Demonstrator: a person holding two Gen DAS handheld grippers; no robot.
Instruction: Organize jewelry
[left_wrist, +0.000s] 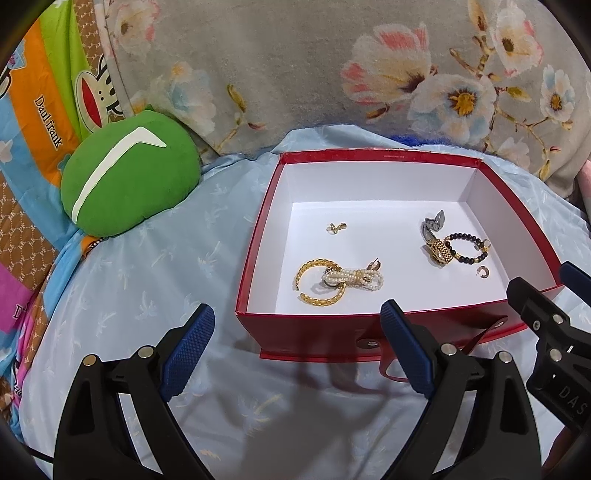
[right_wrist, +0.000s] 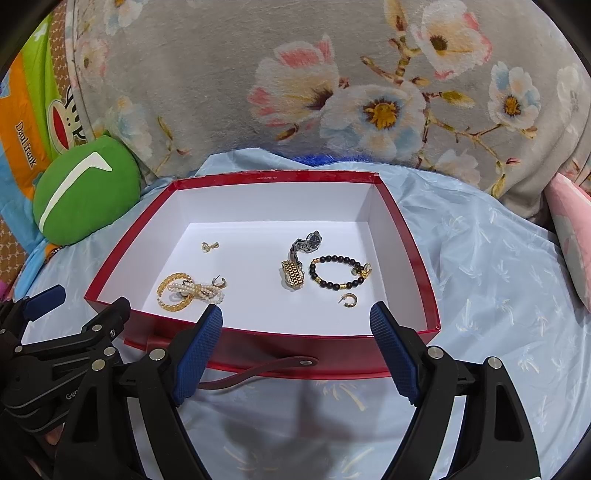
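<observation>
Both grippers hang short of the box, nothing held; left gripper (left_wrist: 297, 328) has its blue ribbed pads spread wide with only the near wall between them; right gripper (right_wrist: 295, 328) likewise wide apart, empty, framing the middle of the near wall.

All the jewelry lies ahead of and below both sets of jaws, past the near wall, on the white floor of the open red cardboard box (right_wrist: 258, 177); any pick means going up over that wall and down.

Nearest the right jaws: small gold hoop earring (right_wrist: 348, 300), just inside the near wall, between the pad lines; beyond it the black bead bracelet with gold spacers (right_wrist: 338, 272), a flat ring with no clear long axis; just left of it the gold link watch (right_wrist: 293, 276), touching the silver watch (right_wrist: 306, 242), the pair running near-to-far.

Nearest the left jaws: gold chain bangle (left_wrist: 320, 282) with a white pearl strand (left_wrist: 351, 277) lying across it, long axis left-right; farther in, a tiny gold stud pair (left_wrist: 336, 228), well apart from the rest.

Judgement: right hand is better placed for the hoop earring and bracelet, left for the bangle heap.

Hard to read: the bangle heap is tangled; a dark round piece under the pearls and a small gold hoop at its right end are unclear; the dark red strap (right_wrist: 258, 369) on the box front is partly covered by the right gripper's left pad; the green round plush cushion (left_wrist: 129, 177) sits well off to the left on the pale blue sheet (left_wrist: 147, 288).
</observation>
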